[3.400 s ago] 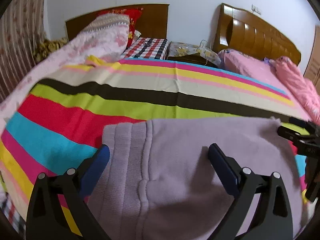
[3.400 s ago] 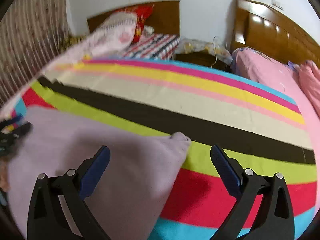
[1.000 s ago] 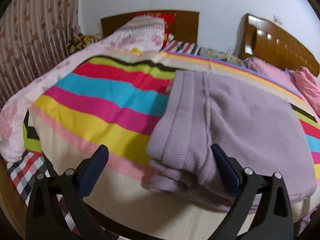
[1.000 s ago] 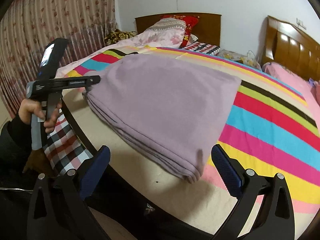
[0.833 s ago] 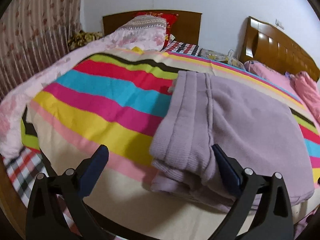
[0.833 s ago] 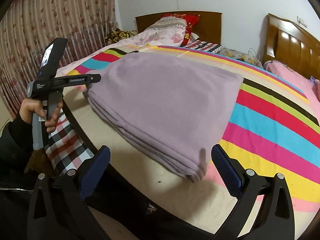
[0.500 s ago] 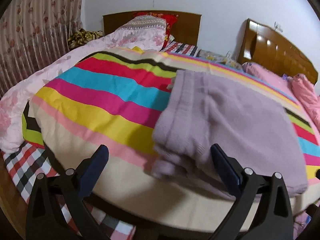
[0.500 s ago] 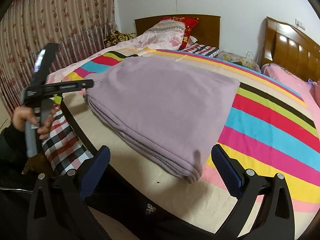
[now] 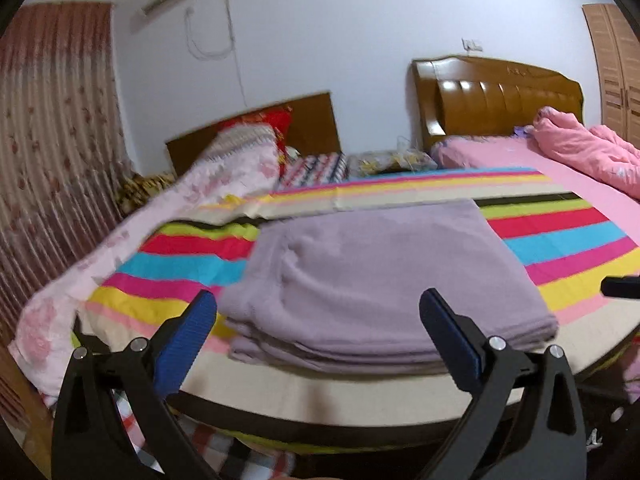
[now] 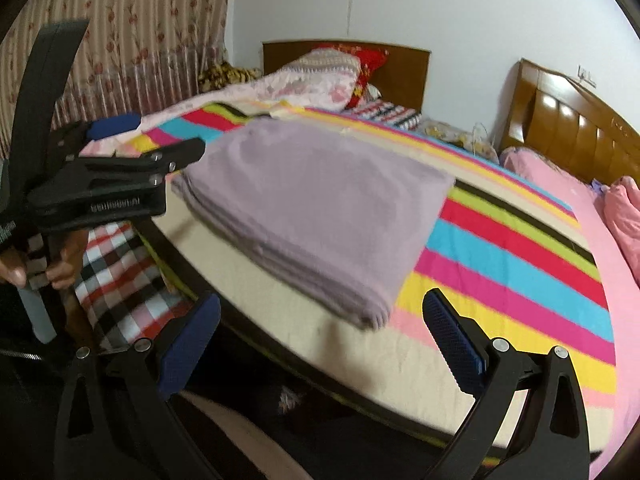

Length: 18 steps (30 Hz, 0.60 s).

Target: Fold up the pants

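The lilac pants (image 9: pixel 380 276) lie folded in a flat stack of layers near the front edge of the striped bedspread (image 9: pixel 568 240). My left gripper (image 9: pixel 318 320) hangs open and empty just in front of the stack, off the bed's edge. In the right wrist view the pants (image 10: pixel 320 208) sit left of centre, and my right gripper (image 10: pixel 320 332) is open, holding nothing, short of the stack's near corner. The left gripper (image 10: pixel 120 160) shows there at the left, held in a hand (image 10: pixel 60 268). A tip of the right gripper (image 9: pixel 620 287) peeks in at the left wrist view's right edge.
A plaid sheet (image 10: pixel 116 272) hangs below the bed's front edge. A pink floral quilt (image 9: pixel 224 176) and pillows lie at the head. A second bed with pink bedding (image 9: pixel 576 152) and a wooden headboard (image 9: pixel 496 96) stands to the right. A curtain (image 9: pixel 52 128) is on the left.
Both grippers have drawn back from the bed and lifted, so more of the room shows. The folded pants have stayed put with nothing holding them.
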### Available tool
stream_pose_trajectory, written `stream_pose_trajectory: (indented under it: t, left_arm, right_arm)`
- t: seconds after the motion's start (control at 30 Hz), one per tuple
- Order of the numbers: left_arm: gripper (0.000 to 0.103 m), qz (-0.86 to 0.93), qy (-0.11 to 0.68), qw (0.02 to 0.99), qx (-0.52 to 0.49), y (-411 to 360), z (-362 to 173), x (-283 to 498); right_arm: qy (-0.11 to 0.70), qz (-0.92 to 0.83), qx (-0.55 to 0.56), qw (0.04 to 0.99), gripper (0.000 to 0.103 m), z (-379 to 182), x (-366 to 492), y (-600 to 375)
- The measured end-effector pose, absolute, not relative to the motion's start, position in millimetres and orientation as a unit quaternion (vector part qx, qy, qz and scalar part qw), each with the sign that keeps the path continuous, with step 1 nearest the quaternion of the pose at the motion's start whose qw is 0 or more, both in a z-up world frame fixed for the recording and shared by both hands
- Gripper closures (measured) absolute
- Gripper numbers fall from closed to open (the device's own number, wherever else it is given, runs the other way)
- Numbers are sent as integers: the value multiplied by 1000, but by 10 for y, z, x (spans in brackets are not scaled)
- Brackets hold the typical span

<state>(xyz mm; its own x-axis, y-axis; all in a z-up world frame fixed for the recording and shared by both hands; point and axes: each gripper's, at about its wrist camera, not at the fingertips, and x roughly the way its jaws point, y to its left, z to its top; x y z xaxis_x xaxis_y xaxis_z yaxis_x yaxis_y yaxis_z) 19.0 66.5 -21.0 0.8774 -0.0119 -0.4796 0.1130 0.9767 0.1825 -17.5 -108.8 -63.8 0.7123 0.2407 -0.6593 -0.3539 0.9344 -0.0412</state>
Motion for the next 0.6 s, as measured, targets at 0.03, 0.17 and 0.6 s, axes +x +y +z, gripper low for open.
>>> stream_pose_trajectory:
  t: [0.03, 0.17, 0.6]
  left_arm:
    - [2, -40, 254, 962, 96, 652, -230, 196]
    - [2, -55, 275, 957, 78, 591, -312, 180]
    - [2, -52, 287, 954, 73, 570, -376, 184]
  right_arm:
    - [349, 160, -83, 919, 5, -673, -182, -1101]
    - [364, 148, -78, 916, 5, -764, -187, -1175]
    - [385, 127, -46, 913, 5, -832, -89, -1311]
